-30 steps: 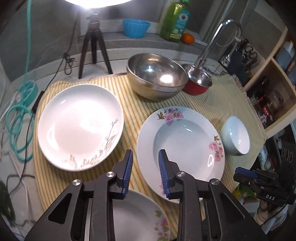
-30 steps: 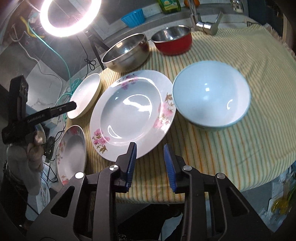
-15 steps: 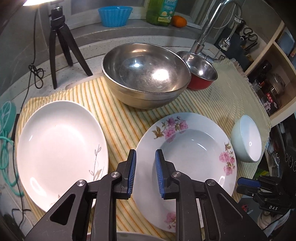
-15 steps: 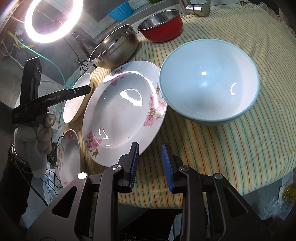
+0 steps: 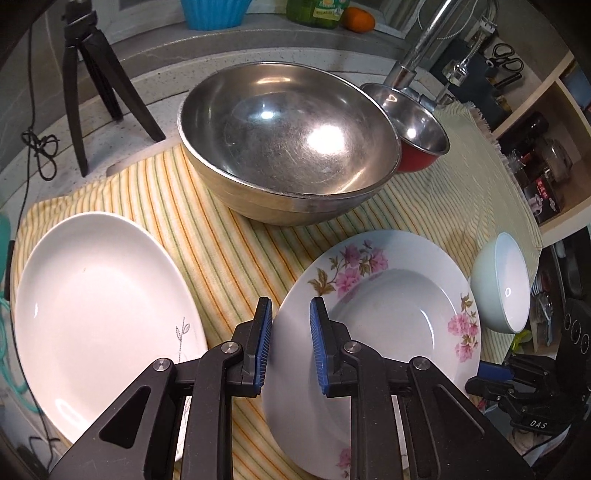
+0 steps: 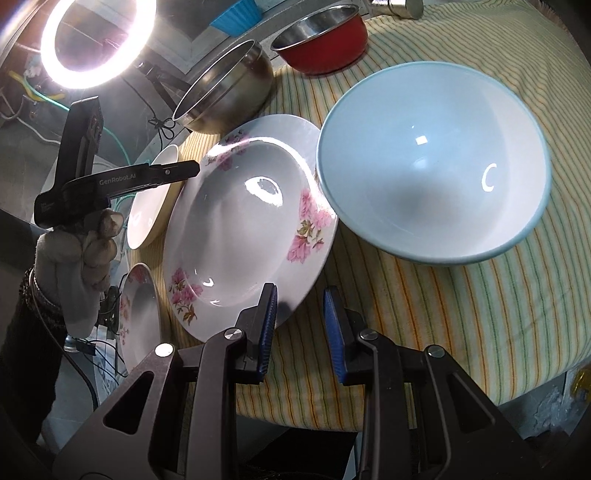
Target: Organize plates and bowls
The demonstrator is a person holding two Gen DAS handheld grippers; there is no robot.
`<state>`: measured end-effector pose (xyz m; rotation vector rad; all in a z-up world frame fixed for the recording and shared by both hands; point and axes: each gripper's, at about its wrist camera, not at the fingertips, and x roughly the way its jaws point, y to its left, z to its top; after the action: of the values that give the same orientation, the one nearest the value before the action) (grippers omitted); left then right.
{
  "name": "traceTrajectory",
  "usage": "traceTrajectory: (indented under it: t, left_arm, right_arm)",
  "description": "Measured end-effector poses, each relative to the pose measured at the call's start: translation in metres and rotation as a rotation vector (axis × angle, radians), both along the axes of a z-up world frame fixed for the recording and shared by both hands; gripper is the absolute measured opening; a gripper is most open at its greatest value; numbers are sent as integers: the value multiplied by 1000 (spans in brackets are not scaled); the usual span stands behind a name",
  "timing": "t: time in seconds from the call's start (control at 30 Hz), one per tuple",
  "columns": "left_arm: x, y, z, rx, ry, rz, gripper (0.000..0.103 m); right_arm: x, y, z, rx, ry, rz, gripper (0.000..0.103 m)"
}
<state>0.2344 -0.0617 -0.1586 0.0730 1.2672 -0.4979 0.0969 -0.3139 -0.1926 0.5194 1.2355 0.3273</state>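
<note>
A floral deep plate (image 5: 388,325) (image 6: 240,229) lies flat on the striped cloth (image 5: 221,236). To its left is a plain white plate (image 5: 92,302) (image 6: 151,199), to its right a pale blue bowl (image 5: 506,284) (image 6: 432,162). My left gripper (image 5: 290,306) (image 6: 195,168) hovers over the floral plate's left rim. Its jaws stand a narrow gap apart and press on nothing. My right gripper (image 6: 301,291) (image 5: 491,373) hangs just above the plate's near rim and the cloth, narrowly open and holding nothing. A second floral plate (image 6: 142,317) sits lower, beyond the table's edge.
A large steel bowl (image 5: 288,136) (image 6: 225,88) and a red pot (image 5: 417,129) (image 6: 321,37) stand at the back of the cloth. Behind them are a tripod (image 5: 88,74), a ring light (image 6: 96,37), a faucet (image 5: 424,44) and a blue tub (image 5: 214,11). Shelves (image 5: 546,166) are at the right.
My left gripper has moved forward and down over the floral plate's left rim, and its jaws have narrowed. My right gripper has sunk slightly toward the plate's near rim.
</note>
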Motion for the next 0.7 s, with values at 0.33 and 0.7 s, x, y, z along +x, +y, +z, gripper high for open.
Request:
traceTrajectory:
  t: [0.33,0.7]
  left_arm:
    - [6,-5,-2,5,16,-28,19]
    - [1,-6,-2,11,10,-36,19]
  right_arm:
    - [6,8,-3,13,3,25,24]
    - [5,7,-1,1,2,43,24]
